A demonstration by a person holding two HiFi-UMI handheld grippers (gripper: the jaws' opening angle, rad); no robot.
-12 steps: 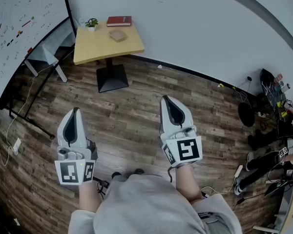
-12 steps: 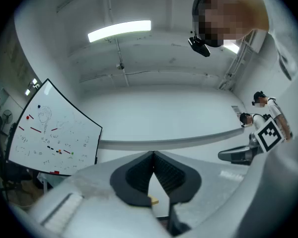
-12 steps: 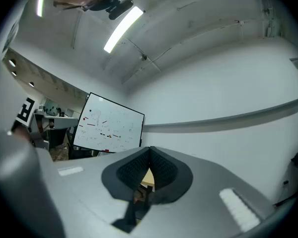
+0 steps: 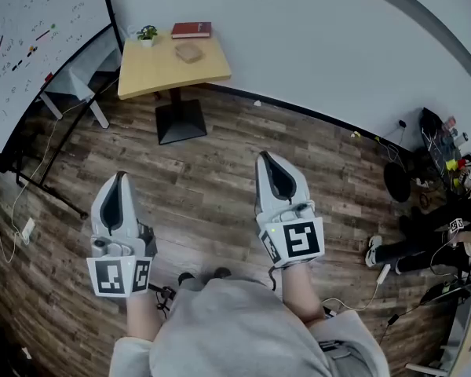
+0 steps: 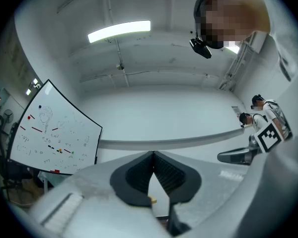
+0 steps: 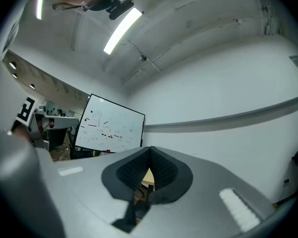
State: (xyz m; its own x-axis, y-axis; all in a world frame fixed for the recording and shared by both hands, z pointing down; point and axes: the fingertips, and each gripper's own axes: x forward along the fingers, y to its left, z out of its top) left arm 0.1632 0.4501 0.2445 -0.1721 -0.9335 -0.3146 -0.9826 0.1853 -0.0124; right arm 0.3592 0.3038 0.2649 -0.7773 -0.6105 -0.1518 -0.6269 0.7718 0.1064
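Note:
Both grippers hang in the air above a wooden floor point(image 4: 204, 187), pointing toward a small table point(image 4: 153, 73). My left gripper point(image 4: 115, 181) is shut and empty, its tips meeting point(image 5: 152, 154). My right gripper point(image 4: 268, 161) is also shut with nothing in it, its ribbed pads closed together point(image 6: 149, 149). The yellow table carries a red book point(image 4: 191, 30), a small potted plant point(image 4: 147, 35) and a tan object point(image 4: 188, 53). It stands well ahead of both grippers, nearer the left one. Both gripper views face a white wall and a whiteboard point(image 5: 52, 133).
A whiteboard on a stand point(image 4: 31, 38) fills the far left, its legs and cables running over the floor. Cables, bags and seated people's legs point(image 4: 424, 250) crowd the right side. A white wall with a dark baseboard point(image 4: 314, 116) runs behind the table.
The view has shifted slightly; both grippers stay shut and in nearly the same place. A person's legs at the right have moved.

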